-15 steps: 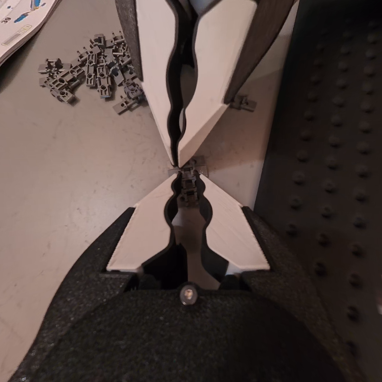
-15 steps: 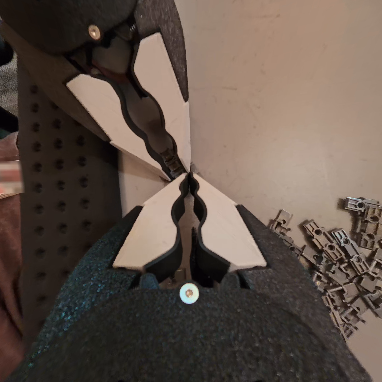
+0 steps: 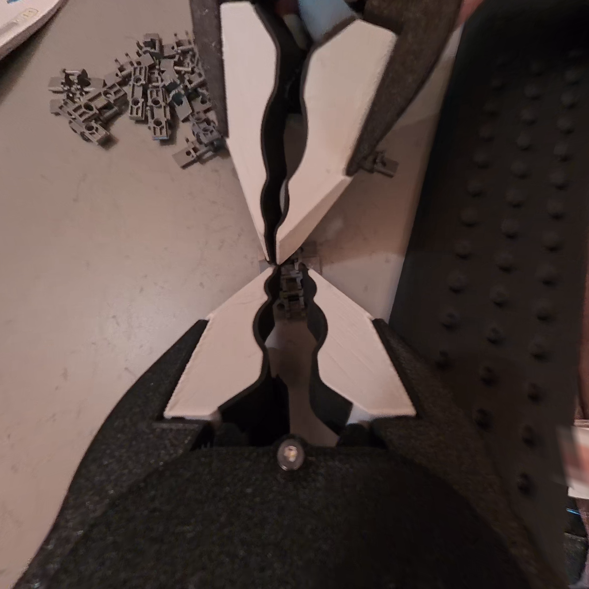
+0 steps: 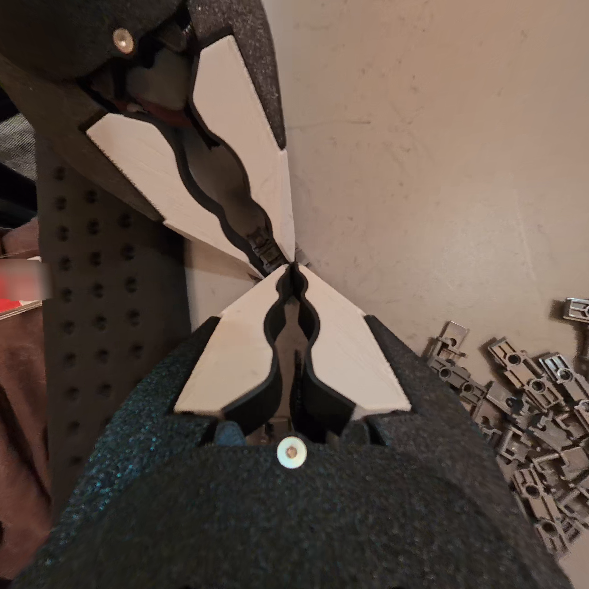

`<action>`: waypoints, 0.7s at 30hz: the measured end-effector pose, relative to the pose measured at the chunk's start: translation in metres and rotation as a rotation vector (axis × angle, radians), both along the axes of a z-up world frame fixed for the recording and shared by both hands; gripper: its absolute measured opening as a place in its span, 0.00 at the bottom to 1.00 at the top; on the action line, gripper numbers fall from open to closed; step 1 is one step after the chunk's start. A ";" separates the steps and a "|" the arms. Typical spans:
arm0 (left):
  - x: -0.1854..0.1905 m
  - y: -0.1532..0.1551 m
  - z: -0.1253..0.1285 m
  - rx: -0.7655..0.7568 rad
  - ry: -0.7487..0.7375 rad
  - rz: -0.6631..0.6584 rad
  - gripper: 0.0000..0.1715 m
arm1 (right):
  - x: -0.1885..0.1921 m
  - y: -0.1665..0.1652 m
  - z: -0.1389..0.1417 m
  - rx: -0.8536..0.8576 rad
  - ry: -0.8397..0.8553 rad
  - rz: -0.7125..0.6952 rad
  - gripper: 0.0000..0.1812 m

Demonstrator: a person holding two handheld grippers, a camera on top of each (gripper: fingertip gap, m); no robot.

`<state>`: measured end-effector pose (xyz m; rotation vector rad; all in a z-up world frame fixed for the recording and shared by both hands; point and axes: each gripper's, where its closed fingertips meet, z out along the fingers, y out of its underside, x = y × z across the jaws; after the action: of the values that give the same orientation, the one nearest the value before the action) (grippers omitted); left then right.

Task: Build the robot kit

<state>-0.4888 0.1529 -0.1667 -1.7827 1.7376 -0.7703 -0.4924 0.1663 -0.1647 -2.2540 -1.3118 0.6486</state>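
Meeting tip to tip at frame centre, unchanged from half a second ago, left gripper [image 3: 288, 271] pinches a grey part [image 3: 291, 293], right gripper [image 4: 293, 271] pressed together beside it; pile [image 3: 143, 95] upper left.

The left hand-held gripper [image 3: 288, 274] sits a touch farther from the pile of grey parts [image 3: 137, 102]; little else differs.

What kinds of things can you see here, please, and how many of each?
Grippers: 2 (left gripper, right gripper)
Held grey piece: 1
Heap of loose grey pieces: 1, too jumbled to count
Black board: 1
Paper: 1
Total: 6
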 end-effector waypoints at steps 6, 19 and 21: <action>-0.001 0.000 0.000 -0.007 0.042 -0.002 0.08 | 0.000 0.000 0.001 0.042 -0.017 0.016 0.00; 0.002 0.000 0.000 -0.042 -0.024 -0.016 0.08 | 0.002 -0.013 0.001 0.247 -0.174 0.306 0.00; 0.002 0.000 0.000 -0.044 -0.025 -0.018 0.08 | 0.002 -0.013 0.001 0.235 -0.196 0.314 0.00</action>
<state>-0.4871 0.1531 -0.1662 -1.7807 1.7349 -0.8411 -0.4905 0.1531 -0.1637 -1.9792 -1.7609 0.3566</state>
